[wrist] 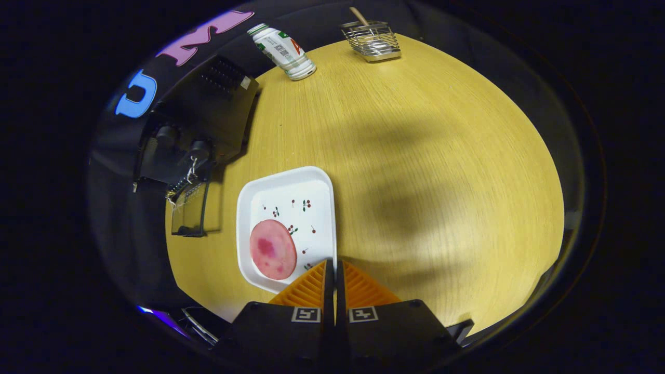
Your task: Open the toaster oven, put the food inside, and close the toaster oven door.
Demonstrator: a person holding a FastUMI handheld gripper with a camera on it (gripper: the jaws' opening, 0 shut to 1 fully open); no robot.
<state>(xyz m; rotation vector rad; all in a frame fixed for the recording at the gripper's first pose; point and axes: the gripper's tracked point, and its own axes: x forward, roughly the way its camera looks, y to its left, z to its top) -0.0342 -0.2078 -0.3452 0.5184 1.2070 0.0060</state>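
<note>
A black toaster oven stands on the left side of the wooden table, its glass door folded down and open toward the table. Just right of the door lies a white rectangular tray with small cherry prints. A round pink slice of food rests on the tray's near half. My gripper has its orange fingers pressed together on the tray's near right rim, which runs into the thin gap between them.
A white bottle with a green cap stands at the far edge of the yellow wooden table, behind the oven. A wire basket holding a wooden utensil sits at the far right. Bare tabletop spreads right of the tray.
</note>
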